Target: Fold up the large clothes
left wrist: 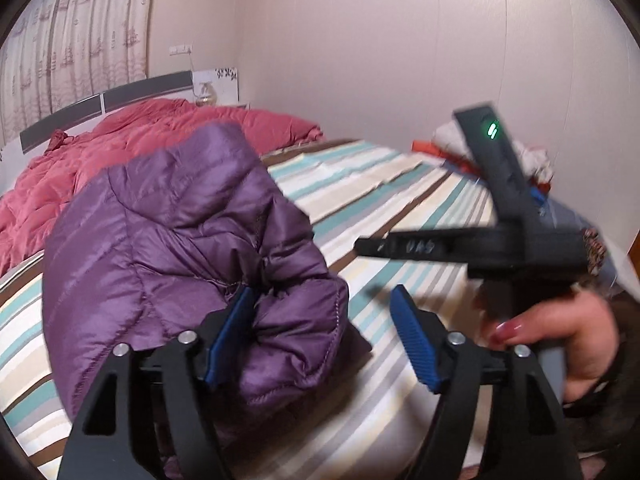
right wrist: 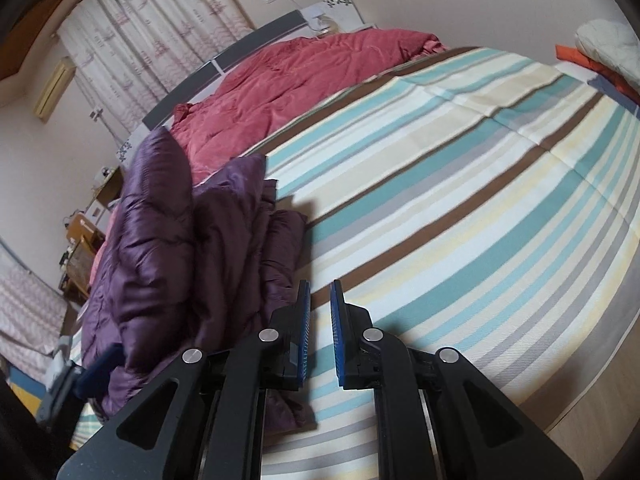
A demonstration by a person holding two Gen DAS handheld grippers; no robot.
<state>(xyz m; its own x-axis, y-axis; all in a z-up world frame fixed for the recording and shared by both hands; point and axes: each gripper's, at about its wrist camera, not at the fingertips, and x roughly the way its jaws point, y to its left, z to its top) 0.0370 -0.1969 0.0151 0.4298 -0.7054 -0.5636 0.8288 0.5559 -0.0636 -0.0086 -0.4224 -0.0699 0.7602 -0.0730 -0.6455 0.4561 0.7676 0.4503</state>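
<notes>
From your left wrist camera, your left gripper has its 2 blue pads spread wide apart. The purple puffer jacket lies bunched on the striped bedsheet, and one edge of it bulges between the pads, touching the left pad only. Your right hand holds the right gripper's handle at the right, blurred. A red quilt sits near the headboard.

From your right wrist camera, your right gripper has its pads nearly together, a thin gap between them, nothing held. The jacket lies heaped just left of it on the bedsheet.
</notes>
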